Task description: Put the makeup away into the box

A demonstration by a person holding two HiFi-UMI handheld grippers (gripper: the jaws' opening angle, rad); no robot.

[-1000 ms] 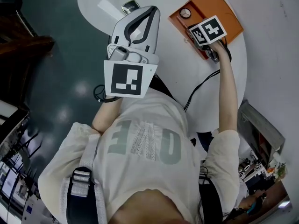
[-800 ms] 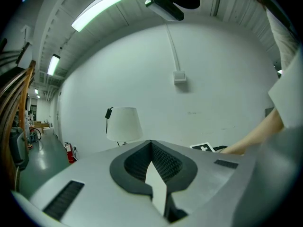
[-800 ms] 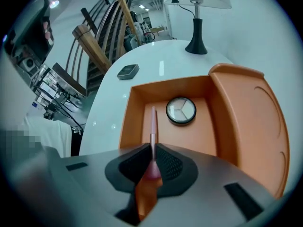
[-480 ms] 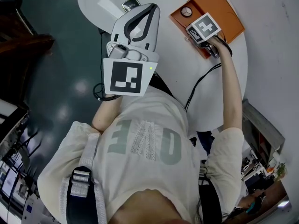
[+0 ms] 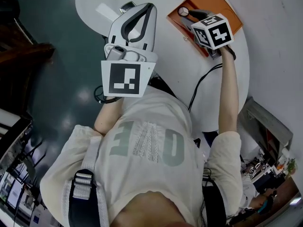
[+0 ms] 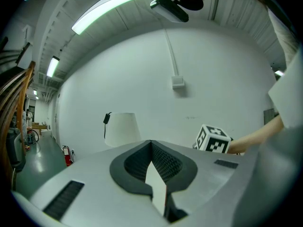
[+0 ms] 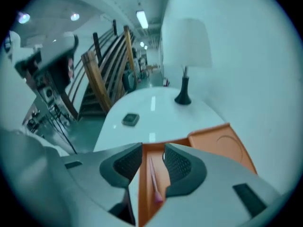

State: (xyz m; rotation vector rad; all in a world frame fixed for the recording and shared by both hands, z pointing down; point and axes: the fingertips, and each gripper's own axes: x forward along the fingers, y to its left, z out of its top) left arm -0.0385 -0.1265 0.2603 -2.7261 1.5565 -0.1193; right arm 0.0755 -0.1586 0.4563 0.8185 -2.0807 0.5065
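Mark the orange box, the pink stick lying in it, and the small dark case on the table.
orange box [image 7: 215, 145], right gripper view, its wide flat half.
pink stick [image 7: 154, 178], right gripper view, mid-shaft.
dark case [image 7: 130, 119], right gripper view, its top face.

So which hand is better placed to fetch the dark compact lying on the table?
Left, probably: the left gripper hovers beside the compact, though its fingers are shut. The right gripper, fingers just opened and empty, is over the orange box.
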